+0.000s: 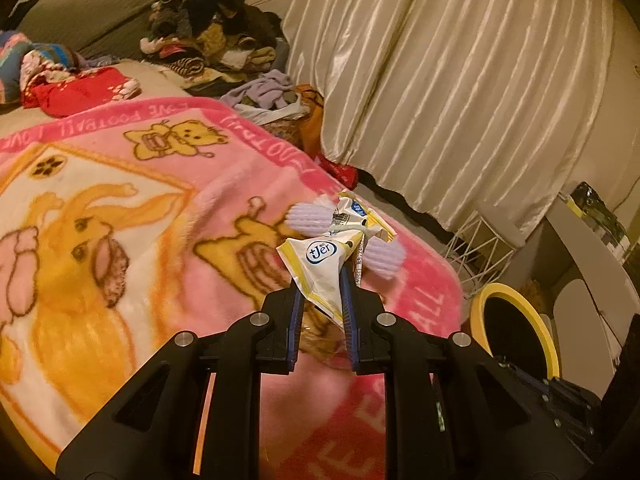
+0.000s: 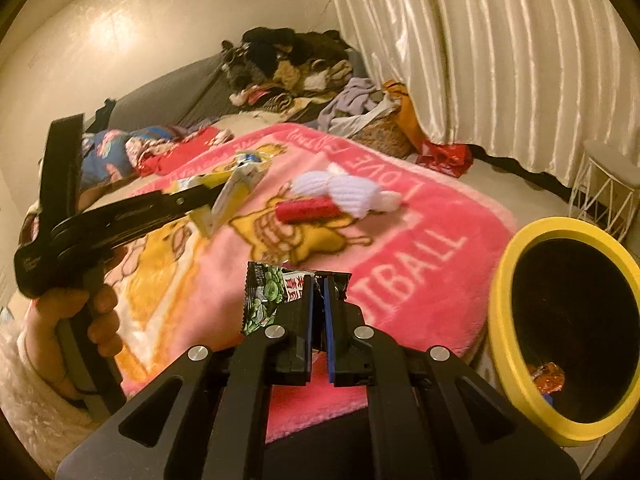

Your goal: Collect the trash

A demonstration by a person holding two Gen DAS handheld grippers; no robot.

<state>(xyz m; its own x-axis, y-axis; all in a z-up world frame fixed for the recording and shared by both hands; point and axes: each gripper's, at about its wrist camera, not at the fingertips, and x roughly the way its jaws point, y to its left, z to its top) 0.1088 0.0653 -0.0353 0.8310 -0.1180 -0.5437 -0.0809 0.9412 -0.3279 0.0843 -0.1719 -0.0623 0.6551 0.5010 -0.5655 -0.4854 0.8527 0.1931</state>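
A crumpled white-and-yellow wrapper [image 1: 324, 268] was pinched between the jaws of the left gripper [image 1: 322, 300] and was held up above the pink blanket [image 1: 160, 200] spread over the bed. In the right wrist view the same wrapper [image 2: 228, 196] was seen clamped at the tip of the left gripper [image 2: 200, 196], which was gripped by the left hand [image 2: 80, 320] over the left part of the blanket.

A green-and-black snack wrapper [image 2: 272, 296] was pinched in the jaws of the right gripper [image 2: 318, 304], which were pressed nearly together on it, above the near edge of the blanket. Part of the right gripper [image 1: 532, 384] was visible at the lower right of the left wrist view; its jaws could not be judged there.

A yellow-rimmed bin [image 2: 504, 280] with a dark interior stood just beside the bed's near right corner, and an orange wrapper [image 2: 546, 376] lay at its bottom. The same bin [image 1: 486, 300] appeared to the right of the blanket's edge in the left wrist view.

On the blanket, toward its far right edge, a red wrapper [image 2: 308, 210] lay touching a lilac knitted toy [image 2: 348, 190]. A pile of clothes [image 2: 288, 68] was heaped at the far end of the bed, and a cream curtain [image 2: 500, 60] hung beyond it. A white wire stand [image 2: 604, 188] stood on the floor near the curtain.
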